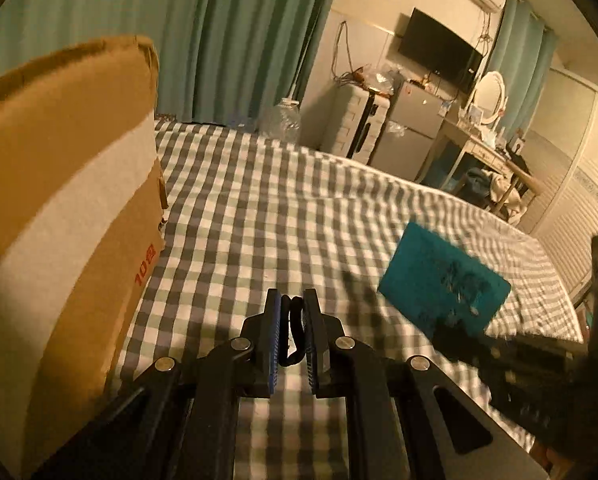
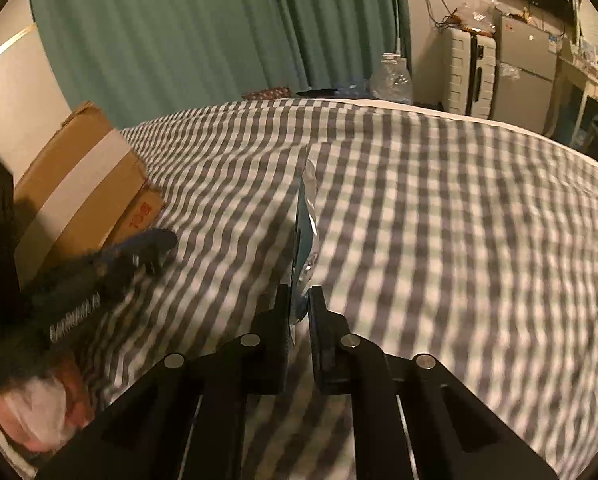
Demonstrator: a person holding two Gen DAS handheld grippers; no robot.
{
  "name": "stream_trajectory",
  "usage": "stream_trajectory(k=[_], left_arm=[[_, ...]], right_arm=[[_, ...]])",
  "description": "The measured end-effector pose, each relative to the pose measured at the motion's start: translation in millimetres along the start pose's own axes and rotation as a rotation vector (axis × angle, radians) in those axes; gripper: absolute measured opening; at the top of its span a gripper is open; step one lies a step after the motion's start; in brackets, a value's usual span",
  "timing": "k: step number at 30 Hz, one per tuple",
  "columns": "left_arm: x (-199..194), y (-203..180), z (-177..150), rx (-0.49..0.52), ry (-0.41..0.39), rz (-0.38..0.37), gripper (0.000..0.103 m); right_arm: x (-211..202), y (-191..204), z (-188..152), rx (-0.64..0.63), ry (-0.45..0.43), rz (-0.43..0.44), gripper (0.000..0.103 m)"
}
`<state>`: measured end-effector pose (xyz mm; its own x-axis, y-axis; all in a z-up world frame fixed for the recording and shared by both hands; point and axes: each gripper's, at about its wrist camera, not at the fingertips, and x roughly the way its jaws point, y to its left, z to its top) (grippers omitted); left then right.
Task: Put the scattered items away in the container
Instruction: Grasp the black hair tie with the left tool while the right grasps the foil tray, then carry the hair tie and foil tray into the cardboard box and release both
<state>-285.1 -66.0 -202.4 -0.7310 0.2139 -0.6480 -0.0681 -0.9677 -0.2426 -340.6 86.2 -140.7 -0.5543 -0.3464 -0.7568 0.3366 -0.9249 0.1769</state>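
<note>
Both grippers sit nearest the lenses. On the checked bed (image 1: 283, 208), the cardboard box (image 1: 59, 216) stands left. The right gripper (image 2: 299, 312) clamps a teal packet (image 2: 305, 232) edge-on; the left gripper (image 1: 292, 332) pinches a black cord (image 1: 293, 336). Each load should clear the box rim before the jaws part.

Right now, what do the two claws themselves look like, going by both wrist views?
Both are black, angular linkage frames with round silver pivot pins and slotted arms. The left claw has blue ribbed pads on flat fingers; seen from the right wrist view it also carries white lettering on its body. The right claw shows dark, flat fingers; its pad colour is unclear.
</note>
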Motion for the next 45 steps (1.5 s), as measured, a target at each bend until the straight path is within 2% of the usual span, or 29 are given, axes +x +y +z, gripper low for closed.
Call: stream_trajectory(k=[3, 6, 10, 16, 18, 21, 23, 27, 29, 31, 34, 37, 40, 41, 42, 43, 44, 45], left_arm=[[-20, -7, -6, 0.013, -0.007, -0.016, 0.011], [-37, -11, -16, -0.020, 0.015, -0.017, 0.011], [-69, -13, -35, -0.036, 0.032, -0.018, 0.011], [-118, -17, -35, -0.054, 0.004, -0.062, 0.011], [-136, -20, -27, -0.044, 0.020, -0.083, 0.011], [-163, -15, -14, -0.046, 0.007, -0.125, 0.011], [-185, -5, 2, -0.045, -0.008, -0.124, 0.011], [-220, 18, 39, -0.014, -0.057, -0.061, 0.011], [-233, 31, 56, 0.018, -0.076, -0.002, 0.011], [-243, 46, 67, 0.034, -0.112, 0.099, 0.011], [-247, 80, 72, 0.002, -0.111, 0.146, 0.011], [-239, 109, 67, -0.031, -0.089, 0.179, 0.011], [-228, 127, 60, -0.027, -0.066, 0.171, 0.013], [-224, 131, 58, -0.013, -0.074, 0.185, 0.014], [-221, 133, 57, -0.004, -0.073, 0.184, 0.025], [-218, 136, 56, 0.007, -0.066, 0.169, 0.047], [-215, 138, 58, 0.026, -0.056, 0.149, 0.062], [-217, 140, 56, 0.038, -0.053, 0.152, 0.086]], right_arm=[[-24, 5, -15, 0.010, 0.009, -0.020, 0.008], [-45, 7, -35, 0.038, 0.033, -0.076, 0.008], [-71, 13, -67, 0.092, 0.056, -0.060, 0.008], [-119, 32, -84, 0.068, 0.016, -0.093, 0.008], [-135, 45, -79, 0.074, -0.009, -0.078, 0.008], [-154, 55, -69, 0.137, -0.040, -0.027, 0.008], [-169, 67, -60, 0.144, -0.075, 0.001, 0.008], [-198, 106, -32, 0.093, -0.150, 0.045, 0.008], [-210, 133, -11, 0.060, -0.181, 0.075, 0.008], [-216, 161, 8, 0.042, -0.218, 0.137, 0.008], [-215, 197, 29, 0.005, -0.231, 0.184, 0.008], [-183, 239, 47, -0.034, -0.177, 0.177, 0.008], [-150, 260, 54, -0.016, -0.147, 0.185, 0.008], [-138, 268, 59, -0.028, -0.144, 0.181, 0.009], [-131, 272, 62, -0.035, -0.144, 0.183, 0.009], [-127, 273, 65, -0.035, -0.158, 0.178, 0.011], [-126, 275, 71, -0.029, -0.175, 0.163, 0.035], [-124, 277, 80, -0.016, -0.181, 0.114, 0.056]])
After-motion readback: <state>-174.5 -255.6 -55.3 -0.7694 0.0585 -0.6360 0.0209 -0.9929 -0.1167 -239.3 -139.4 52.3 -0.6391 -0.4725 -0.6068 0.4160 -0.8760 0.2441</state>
